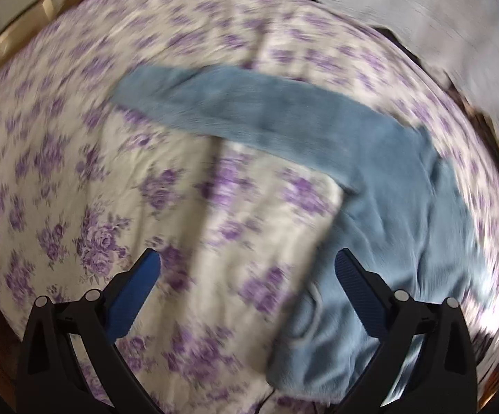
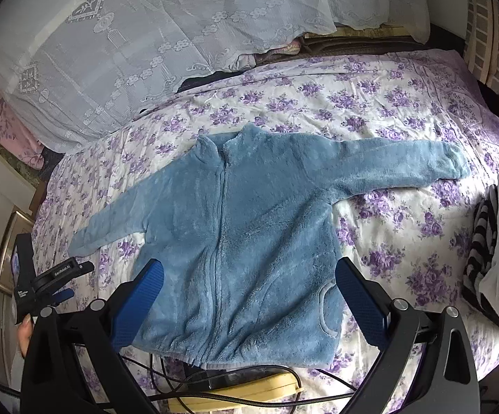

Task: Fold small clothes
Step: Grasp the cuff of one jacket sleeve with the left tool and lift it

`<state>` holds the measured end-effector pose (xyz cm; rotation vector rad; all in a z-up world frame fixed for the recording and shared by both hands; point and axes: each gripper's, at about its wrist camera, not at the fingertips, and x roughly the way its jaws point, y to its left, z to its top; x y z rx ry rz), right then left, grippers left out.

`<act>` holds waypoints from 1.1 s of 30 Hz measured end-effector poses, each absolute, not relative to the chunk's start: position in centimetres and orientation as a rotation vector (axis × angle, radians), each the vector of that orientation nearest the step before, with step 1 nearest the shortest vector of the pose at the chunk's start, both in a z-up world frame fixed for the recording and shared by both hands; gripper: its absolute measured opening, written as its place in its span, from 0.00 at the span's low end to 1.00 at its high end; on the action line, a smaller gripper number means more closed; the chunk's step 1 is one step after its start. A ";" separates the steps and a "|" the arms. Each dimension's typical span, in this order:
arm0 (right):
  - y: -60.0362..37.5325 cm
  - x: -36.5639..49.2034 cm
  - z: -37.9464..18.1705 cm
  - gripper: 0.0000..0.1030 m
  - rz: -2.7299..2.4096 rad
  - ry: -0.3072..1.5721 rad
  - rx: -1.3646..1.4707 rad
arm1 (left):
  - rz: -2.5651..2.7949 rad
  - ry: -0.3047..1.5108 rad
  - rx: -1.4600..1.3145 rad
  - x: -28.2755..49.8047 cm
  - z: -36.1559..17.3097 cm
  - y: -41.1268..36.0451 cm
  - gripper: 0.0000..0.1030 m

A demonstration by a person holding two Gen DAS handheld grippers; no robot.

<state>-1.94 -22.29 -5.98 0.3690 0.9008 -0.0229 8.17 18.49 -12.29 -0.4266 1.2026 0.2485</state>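
Floral bedspread [image 2: 370,110] under spread blue jacket [image 2: 249,234], both grippers' fingers [image 2: 360,296] apart above.

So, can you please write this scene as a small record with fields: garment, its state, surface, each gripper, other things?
garment: blue fleece jacket
state: flat, front up, zip closed, both sleeves spread out, not folded yet
surface: bedspread with purple flowers
left gripper: open, holds nothing, above the bedspread beside the jacket
right gripper: open, holds nothing, over the jacket's lower part
other things: white lace cloth; striped fabric; black cables
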 end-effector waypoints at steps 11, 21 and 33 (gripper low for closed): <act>-25.2 -2.6 -6.0 0.97 -0.185 0.841 0.502 | 0.378 1.165 -0.700 15.9 -15.5 32.7 0.95; -27.4 -0.4 -7.4 0.97 -0.231 0.883 0.528 | 0.442 1.202 -0.757 18.7 -19.9 33.1 0.71; -26.7 2.5 -9.2 0.97 -0.141 0.946 0.511 | 0.374 1.155 -0.729 19.4 -18.7 32.8 0.12</act>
